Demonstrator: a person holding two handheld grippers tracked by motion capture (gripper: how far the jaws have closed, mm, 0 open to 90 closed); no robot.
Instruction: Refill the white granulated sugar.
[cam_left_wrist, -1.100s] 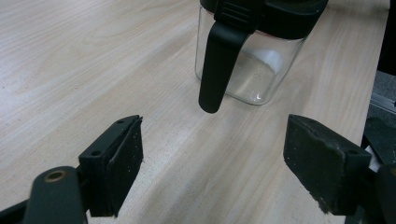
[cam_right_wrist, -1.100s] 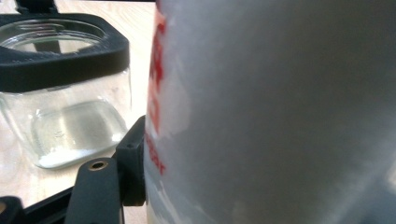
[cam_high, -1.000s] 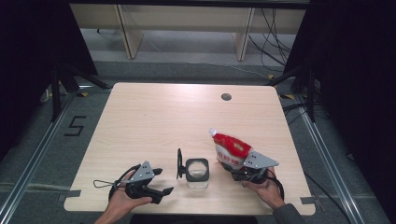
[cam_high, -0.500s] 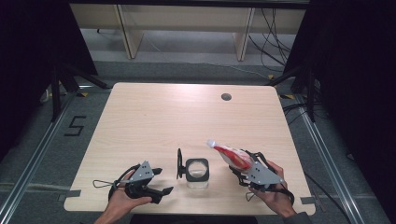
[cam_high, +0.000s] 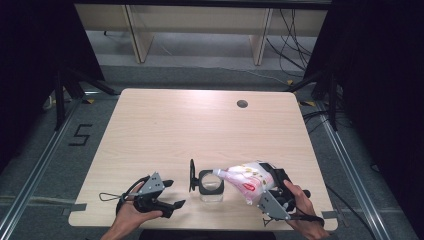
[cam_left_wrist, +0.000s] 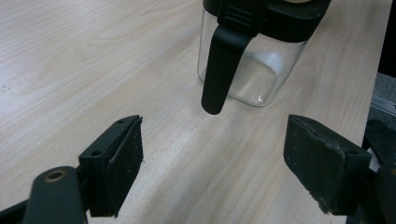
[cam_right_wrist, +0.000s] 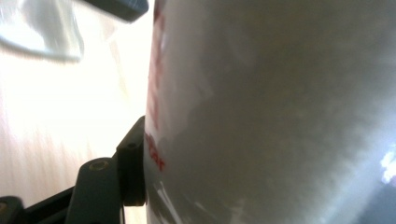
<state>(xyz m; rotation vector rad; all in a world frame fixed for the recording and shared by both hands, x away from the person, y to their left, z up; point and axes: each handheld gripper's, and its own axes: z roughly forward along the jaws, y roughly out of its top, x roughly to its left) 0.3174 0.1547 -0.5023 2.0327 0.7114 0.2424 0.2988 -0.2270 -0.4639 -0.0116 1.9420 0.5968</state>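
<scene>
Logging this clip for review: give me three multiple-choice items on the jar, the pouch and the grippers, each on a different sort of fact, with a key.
1. Where does the glass jar stand?
A. near the table's front edge, between the two grippers
B. beside the round hole at the far edge
C. on the floor

2. What colour is the jar's lid?
A. white
B. black
C. red

3. How is the left gripper?
A. shut on the jar
B. shut on the pouch
C. open, holding nothing

Key: 1 A, the high view shows it on the table between both hands. 2 B, the flipped-up lid and rim are black. 3 C, its jaws stand apart over bare wood, while the right gripper holds the red-and-white pouch, spout tilted toward the jar.
</scene>
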